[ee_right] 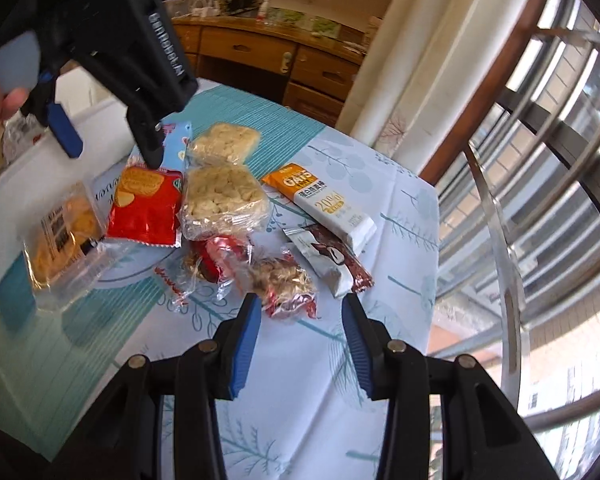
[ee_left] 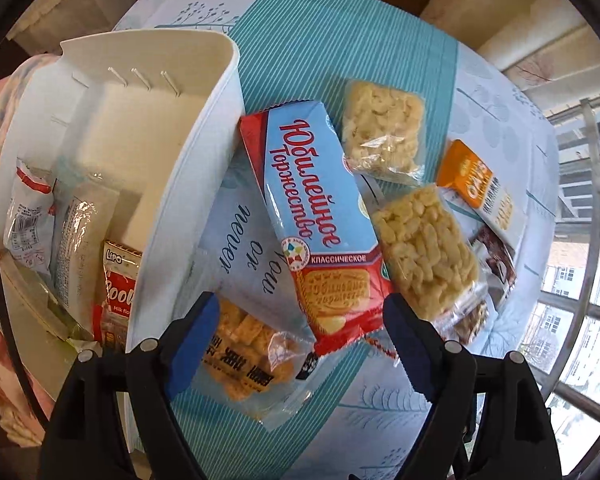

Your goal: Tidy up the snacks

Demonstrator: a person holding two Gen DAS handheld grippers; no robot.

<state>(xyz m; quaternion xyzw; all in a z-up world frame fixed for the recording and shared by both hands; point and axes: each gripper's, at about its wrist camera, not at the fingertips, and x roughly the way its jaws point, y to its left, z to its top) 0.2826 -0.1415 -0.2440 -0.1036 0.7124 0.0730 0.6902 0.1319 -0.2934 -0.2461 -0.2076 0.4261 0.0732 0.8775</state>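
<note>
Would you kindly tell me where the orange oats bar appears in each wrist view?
Left wrist view: the orange oats bar lies at the right, beyond the two puffed rice cakes.
Right wrist view: the bar lies centre, right of the rice cakes.
Shared landmark: the blue and red biscuit pack.

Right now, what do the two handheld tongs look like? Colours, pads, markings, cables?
Both match: black plastic linkage arms with round silver pivot pins and ribbed blue pads. Left tongs show a thin black cable at the left edge of their own view; seen from the right wrist, their body carries white lettering too blurred to read. Right tongs look the same. No sleeve visible.
</note>
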